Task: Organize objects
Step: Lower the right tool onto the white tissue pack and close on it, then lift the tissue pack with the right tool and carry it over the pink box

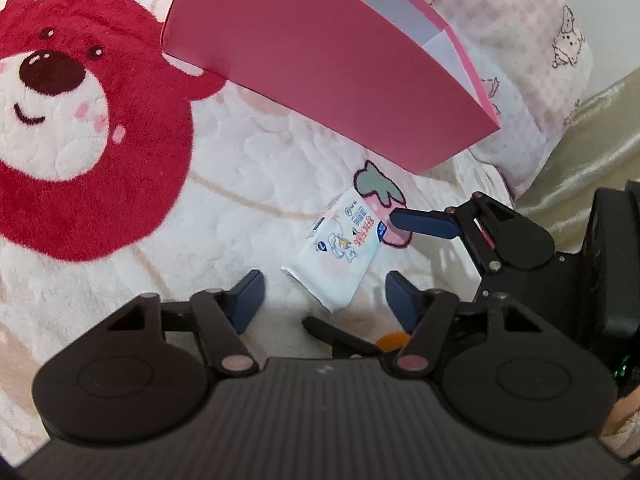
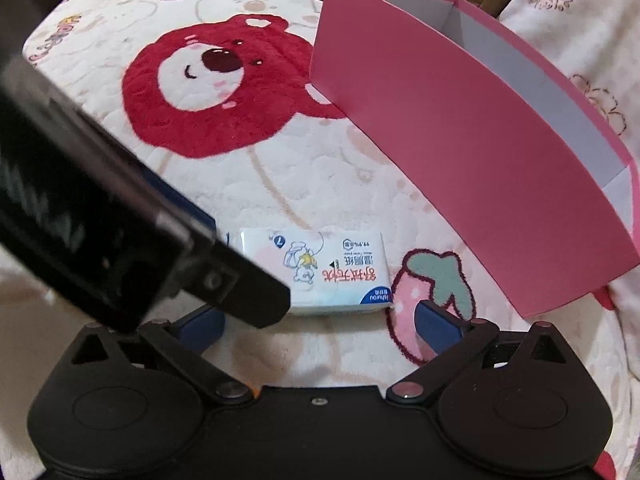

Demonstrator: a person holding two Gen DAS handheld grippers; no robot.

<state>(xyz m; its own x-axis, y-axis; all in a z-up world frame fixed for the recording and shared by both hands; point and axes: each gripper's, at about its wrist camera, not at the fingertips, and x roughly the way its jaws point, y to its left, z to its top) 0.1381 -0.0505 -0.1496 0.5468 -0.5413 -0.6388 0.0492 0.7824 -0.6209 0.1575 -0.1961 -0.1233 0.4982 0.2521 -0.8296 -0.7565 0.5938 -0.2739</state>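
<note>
A small white tissue pack (image 1: pixel 335 250) with a cartoon print lies on a plush bear blanket, in front of an open pink box (image 1: pixel 320 56). My left gripper (image 1: pixel 324 300) is open, its blue fingers wide on either side of the pack's near end, just short of it. My right gripper (image 2: pixel 320 324) is open too, its fingers straddling the near edge of the pack (image 2: pixel 320 268). In the left wrist view the right gripper's blue finger (image 1: pixel 424 222) lies beside the pack's far corner. The pink box (image 2: pixel 460 132) stands behind the pack, its inside white.
The cream blanket (image 1: pixel 240 168) bears a big red bear face (image 1: pixel 76 112) and a pink strawberry (image 2: pixel 432 304). A pillow with a pink check (image 1: pixel 532 60) lies behind the box. The left gripper's black body (image 2: pixel 100 232) crosses the right wrist view at left.
</note>
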